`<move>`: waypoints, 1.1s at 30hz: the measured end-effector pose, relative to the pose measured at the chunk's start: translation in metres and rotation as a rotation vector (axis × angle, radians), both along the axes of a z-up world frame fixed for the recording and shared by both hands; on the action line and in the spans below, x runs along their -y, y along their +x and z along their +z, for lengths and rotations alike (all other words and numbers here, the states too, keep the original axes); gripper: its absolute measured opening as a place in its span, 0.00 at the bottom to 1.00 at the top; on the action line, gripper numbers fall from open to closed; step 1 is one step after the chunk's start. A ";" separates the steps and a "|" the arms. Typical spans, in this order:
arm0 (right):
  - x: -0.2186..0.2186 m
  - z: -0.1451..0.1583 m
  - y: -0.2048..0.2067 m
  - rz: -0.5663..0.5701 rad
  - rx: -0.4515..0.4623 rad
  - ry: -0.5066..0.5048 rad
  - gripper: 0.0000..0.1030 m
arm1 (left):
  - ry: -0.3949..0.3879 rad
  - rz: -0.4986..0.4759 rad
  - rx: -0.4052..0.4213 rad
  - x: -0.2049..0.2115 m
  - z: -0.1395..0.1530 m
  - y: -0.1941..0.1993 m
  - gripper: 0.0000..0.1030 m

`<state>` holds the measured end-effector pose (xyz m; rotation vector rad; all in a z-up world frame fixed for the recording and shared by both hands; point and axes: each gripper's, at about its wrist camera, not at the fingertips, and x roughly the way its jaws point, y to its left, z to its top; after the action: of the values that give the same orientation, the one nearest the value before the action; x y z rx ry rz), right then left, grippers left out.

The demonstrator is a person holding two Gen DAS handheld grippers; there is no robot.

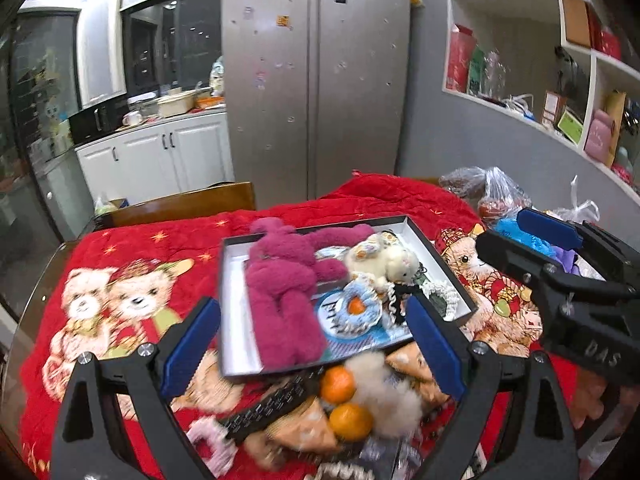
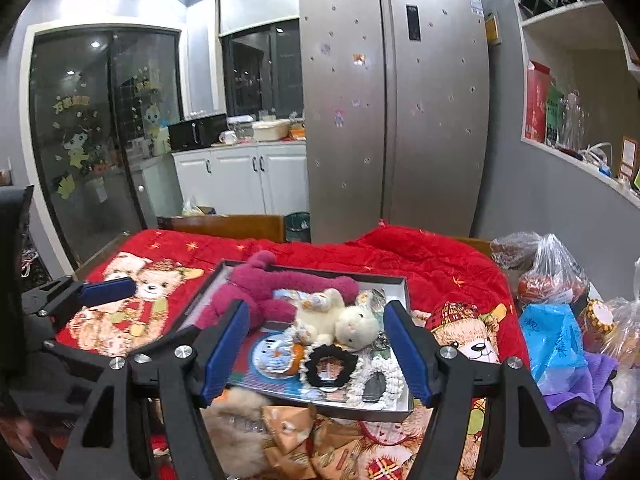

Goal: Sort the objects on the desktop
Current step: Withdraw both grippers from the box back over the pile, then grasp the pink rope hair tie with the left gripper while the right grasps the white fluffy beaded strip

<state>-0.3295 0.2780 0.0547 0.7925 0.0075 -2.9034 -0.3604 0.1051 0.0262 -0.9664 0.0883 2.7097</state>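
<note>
While both claws hang wide and empty above the near clutter, the left claw (image 1: pixel 316 344) sits nearer the unsorted pile: two oranges (image 1: pixel 338 385), a dark remote (image 1: pixel 266 408) lying slantwise from low left to upper right, a fluffy ball (image 1: pixel 384 396) and snack packets (image 1: pixel 304 428), all just below its fingers. The right claw (image 2: pixel 316 354) faces the tray (image 2: pixel 406 292) ahead (already holding a magenta plush (image 2: pixel 248 292), white bunny (image 2: pixel 354 326) and scrunchies (image 2: pixel 330 366)). Blur smears the pile, and its near edge is cut off.
</note>
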 end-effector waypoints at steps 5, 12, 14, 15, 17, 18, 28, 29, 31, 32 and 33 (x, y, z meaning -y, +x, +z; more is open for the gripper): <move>0.014 0.014 0.028 0.015 -0.044 0.039 0.73 | 0.007 0.041 -0.039 0.029 0.015 0.041 0.93; 0.033 0.018 0.079 0.040 -0.058 0.110 0.77 | -0.088 0.090 -0.066 0.052 -0.013 0.096 1.00; 0.037 0.017 0.092 0.039 -0.062 0.130 0.77 | -0.095 0.116 -0.047 0.059 -0.029 0.109 1.00; 0.039 0.015 0.099 0.040 -0.064 0.141 0.77 | -0.088 0.121 -0.030 0.063 -0.037 0.113 1.00; 0.042 0.008 0.113 0.045 -0.063 0.156 0.77 | -0.052 0.119 0.010 0.072 -0.055 0.122 1.00; 0.043 0.005 0.120 0.050 -0.061 0.158 0.77 | -0.031 0.125 0.021 0.077 -0.062 0.126 1.00; 0.011 -0.067 0.157 -0.005 0.022 -0.106 0.77 | 0.108 0.158 0.096 0.094 -0.106 0.130 1.00; 0.012 -0.073 0.157 -0.010 0.038 -0.088 0.77 | 0.098 0.158 0.092 0.092 -0.107 0.129 1.00; 0.015 -0.083 0.155 -0.030 0.052 -0.052 0.77 | 0.084 0.147 0.091 0.089 -0.108 0.125 1.00; 0.016 -0.087 0.153 -0.039 0.063 -0.036 0.77 | 0.080 0.142 0.093 0.088 -0.109 0.124 1.00; 0.018 -0.091 0.152 -0.046 0.076 -0.024 0.77 | 0.075 0.139 0.093 0.087 -0.110 0.121 1.00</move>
<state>-0.1776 0.2601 -0.0361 0.9100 -0.0545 -2.9084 -0.2390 0.0179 -0.0841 -1.1125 -0.1005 2.7644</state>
